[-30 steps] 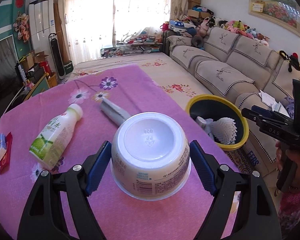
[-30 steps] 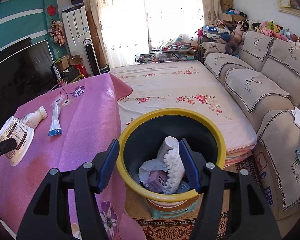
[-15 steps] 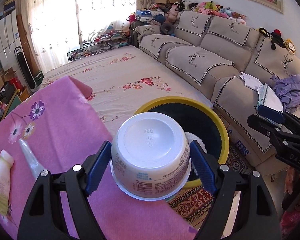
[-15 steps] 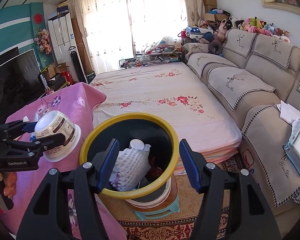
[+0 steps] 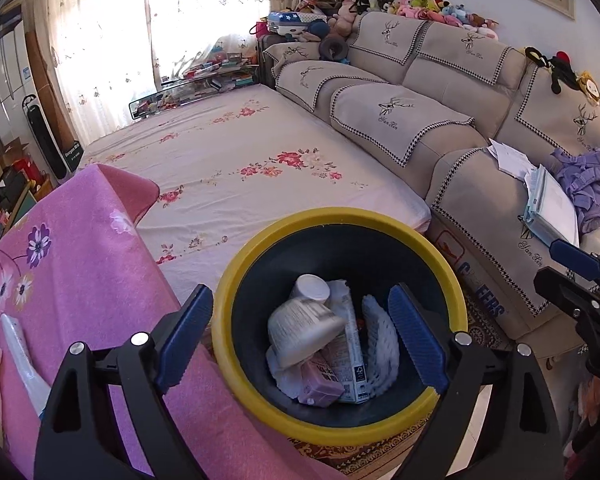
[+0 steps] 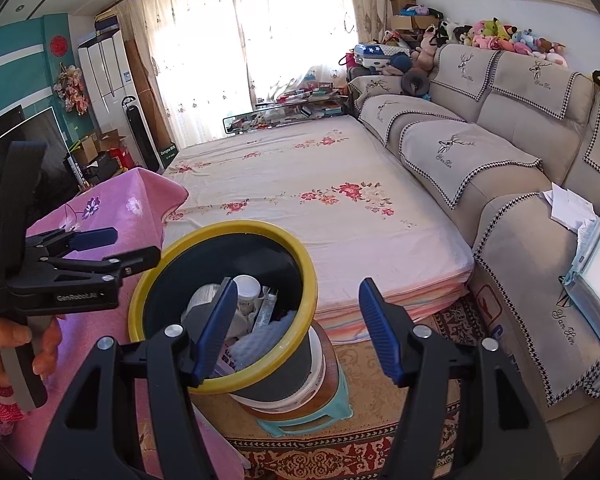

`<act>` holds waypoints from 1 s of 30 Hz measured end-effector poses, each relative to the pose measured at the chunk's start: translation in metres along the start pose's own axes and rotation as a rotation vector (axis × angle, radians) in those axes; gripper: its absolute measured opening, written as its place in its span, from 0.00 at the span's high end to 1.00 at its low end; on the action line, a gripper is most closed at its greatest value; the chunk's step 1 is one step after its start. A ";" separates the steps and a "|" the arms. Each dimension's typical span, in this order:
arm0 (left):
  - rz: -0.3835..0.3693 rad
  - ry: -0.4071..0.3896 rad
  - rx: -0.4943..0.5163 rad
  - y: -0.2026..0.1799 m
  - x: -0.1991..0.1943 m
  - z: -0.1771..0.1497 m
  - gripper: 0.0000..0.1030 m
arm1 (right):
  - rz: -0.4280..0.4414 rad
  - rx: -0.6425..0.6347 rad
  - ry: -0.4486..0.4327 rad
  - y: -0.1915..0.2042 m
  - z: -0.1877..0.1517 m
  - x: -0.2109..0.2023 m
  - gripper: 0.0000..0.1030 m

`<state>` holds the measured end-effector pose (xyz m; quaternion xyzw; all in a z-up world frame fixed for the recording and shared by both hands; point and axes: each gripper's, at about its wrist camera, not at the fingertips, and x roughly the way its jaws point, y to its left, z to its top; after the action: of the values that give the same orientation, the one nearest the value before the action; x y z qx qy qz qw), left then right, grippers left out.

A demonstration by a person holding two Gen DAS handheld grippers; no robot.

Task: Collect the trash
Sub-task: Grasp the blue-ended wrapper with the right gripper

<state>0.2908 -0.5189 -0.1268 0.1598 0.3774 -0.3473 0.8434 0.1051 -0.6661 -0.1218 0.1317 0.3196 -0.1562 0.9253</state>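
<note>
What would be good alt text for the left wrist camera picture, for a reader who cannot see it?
The open, empty left gripper hangs over a yellow-rimmed bin holding a white cup, cartons and foam netting. A table under a pink flowered cloth is at left, with a beige sofa behind.

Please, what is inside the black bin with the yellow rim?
Inside the black bin with the yellow rim lie a white plastic cup, a white foam net sleeve, a narrow printed carton and a small purple pack. The bottom is covered.
</note>
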 end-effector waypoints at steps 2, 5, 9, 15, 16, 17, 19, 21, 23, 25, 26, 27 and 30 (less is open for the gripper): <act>0.009 -0.017 -0.017 0.008 -0.017 -0.005 0.13 | 0.006 -0.001 0.003 0.004 -0.001 0.000 0.42; 0.025 -0.039 -0.047 0.023 -0.047 -0.019 0.10 | 0.019 -0.018 0.007 0.016 -0.002 0.001 0.42; 0.068 -0.069 -0.104 0.052 -0.095 -0.054 0.10 | 0.063 -0.061 0.017 0.041 -0.001 0.004 0.39; 0.185 -0.104 -0.226 0.104 -0.157 -0.111 0.08 | 0.172 -0.137 0.052 0.099 -0.001 0.020 0.39; 0.206 -0.105 -0.243 0.113 -0.166 -0.121 0.08 | 0.193 -0.155 0.060 0.111 -0.001 0.023 0.39; 0.224 -0.107 -0.264 0.123 -0.175 -0.132 0.08 | 0.214 -0.173 0.068 0.125 0.000 0.027 0.39; 0.256 -0.105 -0.309 0.144 -0.191 -0.153 0.08 | 0.260 -0.217 0.088 0.152 0.002 0.034 0.39; 0.285 -0.107 -0.356 0.164 -0.205 -0.174 0.07 | 0.308 -0.268 0.106 0.183 0.005 0.042 0.39; 0.324 -0.108 -0.396 0.182 -0.216 -0.194 0.07 | 0.351 -0.323 0.121 0.216 0.008 0.048 0.39; 0.360 -0.109 -0.431 0.196 -0.226 -0.211 0.07 | 0.399 -0.375 0.142 0.248 0.012 0.056 0.39; 0.374 -0.108 -0.446 0.204 -0.229 -0.220 0.07 | 0.422 -0.399 0.153 0.264 0.014 0.060 0.39; 0.385 -0.106 -0.461 0.210 -0.232 -0.228 0.07 | 0.448 -0.422 0.162 0.280 0.015 0.064 0.39; 0.389 -0.101 -0.513 0.225 -0.238 -0.246 0.07 | 0.488 -0.480 0.203 0.321 0.017 0.080 0.39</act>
<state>0.2077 -0.1184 -0.1110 -0.0061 0.3729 -0.0809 0.9243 0.2941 -0.3941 -0.1135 -0.0020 0.3964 0.1630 0.9035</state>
